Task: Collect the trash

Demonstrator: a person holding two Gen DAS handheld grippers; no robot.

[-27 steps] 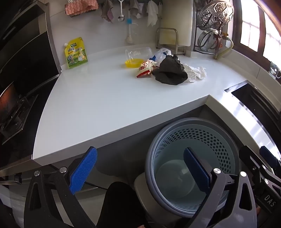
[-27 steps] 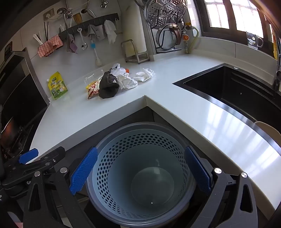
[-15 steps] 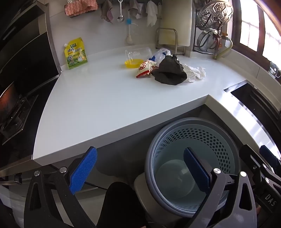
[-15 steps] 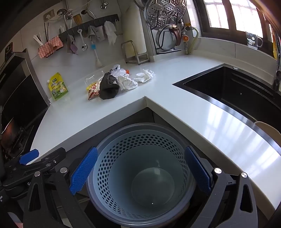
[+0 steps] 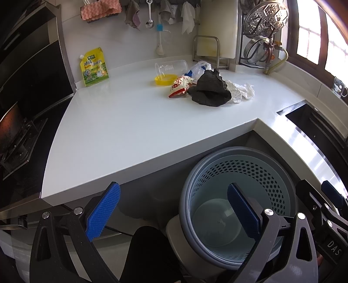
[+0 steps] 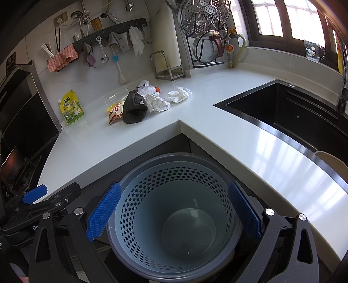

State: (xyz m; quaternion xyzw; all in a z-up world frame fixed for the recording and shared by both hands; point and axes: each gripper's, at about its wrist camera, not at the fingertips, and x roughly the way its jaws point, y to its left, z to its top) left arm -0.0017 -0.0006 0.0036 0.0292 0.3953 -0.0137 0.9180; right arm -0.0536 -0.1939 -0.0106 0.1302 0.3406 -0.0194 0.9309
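Observation:
A pile of trash lies at the back of the white counter [image 5: 130, 130]: a dark grey rag [image 5: 209, 91], a red and white snack wrapper [image 5: 179, 86], crumpled white paper [image 5: 241, 92], a clear plastic cup [image 5: 171, 66] on its side and a yellow lid [image 5: 165, 79]. The pile also shows in the right wrist view, with the rag [image 6: 132, 107] and paper [image 6: 178, 96]. A blue perforated bin [image 6: 174, 217] stands on the floor below the counter corner and is empty. My left gripper [image 5: 174, 212] and right gripper [image 6: 174, 212] are both open, empty, and low over the bin.
A yellow-green pouch [image 5: 93, 65] leans on the back wall. A black sink [image 6: 293, 113] is set into the counter at right. A stove [image 5: 15, 135] is at left. Utensils, cloths and a steamer rack [image 6: 204, 13] hang on the wall.

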